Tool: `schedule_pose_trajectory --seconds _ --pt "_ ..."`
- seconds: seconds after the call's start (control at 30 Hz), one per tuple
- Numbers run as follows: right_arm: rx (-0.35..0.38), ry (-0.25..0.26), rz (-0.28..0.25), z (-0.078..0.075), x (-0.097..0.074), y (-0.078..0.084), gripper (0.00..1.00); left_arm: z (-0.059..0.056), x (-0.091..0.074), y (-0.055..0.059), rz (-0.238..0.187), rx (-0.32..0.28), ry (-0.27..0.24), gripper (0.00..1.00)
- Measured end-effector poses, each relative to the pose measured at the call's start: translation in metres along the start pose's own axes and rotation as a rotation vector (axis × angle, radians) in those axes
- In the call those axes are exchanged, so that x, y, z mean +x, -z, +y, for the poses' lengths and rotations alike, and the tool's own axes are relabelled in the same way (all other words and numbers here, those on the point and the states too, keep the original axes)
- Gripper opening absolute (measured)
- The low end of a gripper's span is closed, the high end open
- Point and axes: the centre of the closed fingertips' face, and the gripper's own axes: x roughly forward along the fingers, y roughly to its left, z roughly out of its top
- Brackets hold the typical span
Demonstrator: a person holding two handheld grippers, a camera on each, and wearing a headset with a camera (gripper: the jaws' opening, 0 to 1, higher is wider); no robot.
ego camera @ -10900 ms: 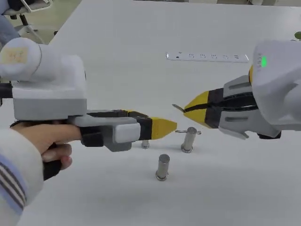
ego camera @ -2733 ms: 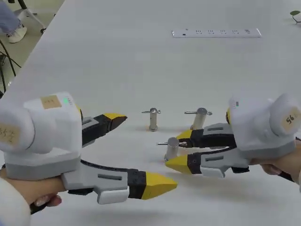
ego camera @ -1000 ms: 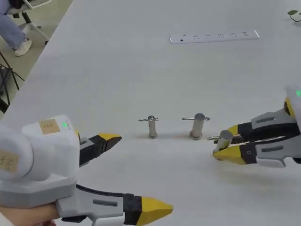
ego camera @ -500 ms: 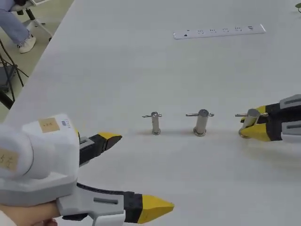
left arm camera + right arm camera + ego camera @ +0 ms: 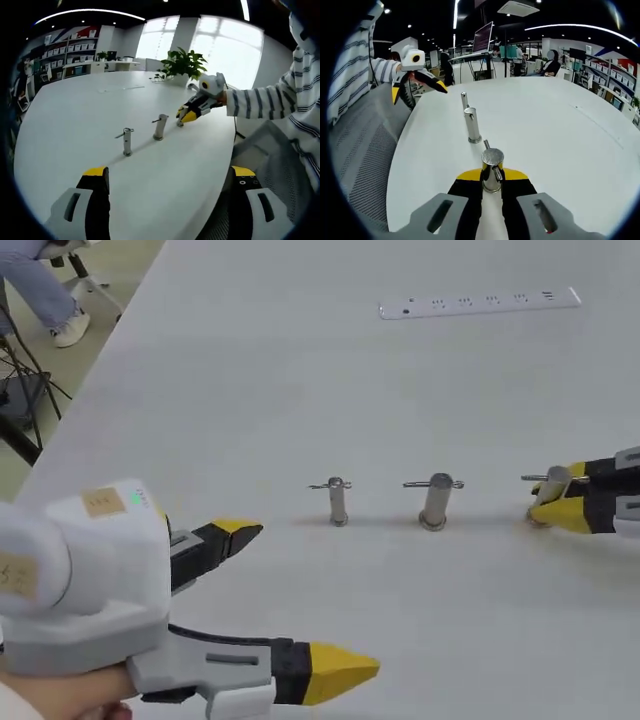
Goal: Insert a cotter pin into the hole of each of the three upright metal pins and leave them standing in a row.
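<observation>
Left tool (image 5: 312, 600) is down at the near left: chunky white-and-grey body, black jaws with yellow tips, pointing forward and a bit to the right. Its jaws are spread really wide with nothing between them, and in the left gripper view the two tips (image 5: 168, 172) stand far apart at the bottom. The left hand (image 5: 60, 698) on its grip just peeks in at the bottom corner. Right tool (image 5: 548, 502) pokes in from the far right edge, well apart from the left one. Its jaws are pinched on a short silver metal pin (image 5: 492, 161), gripping it below the head. The right arm is stretched out fairly straight in a white-and-dark striped sleeve (image 5: 260, 100).
</observation>
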Motion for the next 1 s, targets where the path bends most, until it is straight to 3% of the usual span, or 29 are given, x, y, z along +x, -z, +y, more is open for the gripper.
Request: schedule_pose_trajectory --seconds 0.43,0.47,0.5,0.63,0.83,0.97,1.0 --pt "-0.031 0.008 -0.017 0.002 -0.001 0.000 0.09 -0.002 0.001 0.004 0.019 0.005 -0.003 0.99" --pt "-0.008 0.011 -0.048 0.002 -0.002 -0.006 0.11 -0.001 0.001 0.004 0.019 0.004 -0.003 0.99" --pt "0.031 0.018 -0.105 0.001 -0.004 -0.016 0.15 -0.001 0.001 0.003 0.018 0.006 -0.003 0.99" --pt "0.003 0.055 -0.146 -0.002 -0.014 -0.035 0.36 0.002 -0.003 -0.001 0.009 0.014 -0.016 0.99" --pt "0.014 0.084 -0.195 0.007 -0.031 -0.064 0.44 0.011 -0.014 -0.015 -0.023 0.031 -0.048 0.99" --pt "0.102 0.114 -0.225 0.015 -0.038 -0.075 0.73 0.017 -0.021 -0.025 -0.058 0.033 -0.073 0.99" --pt "0.117 0.127 -0.245 0.018 -0.040 -0.079 0.76 0.018 -0.023 -0.027 -0.065 0.030 -0.080 0.99"
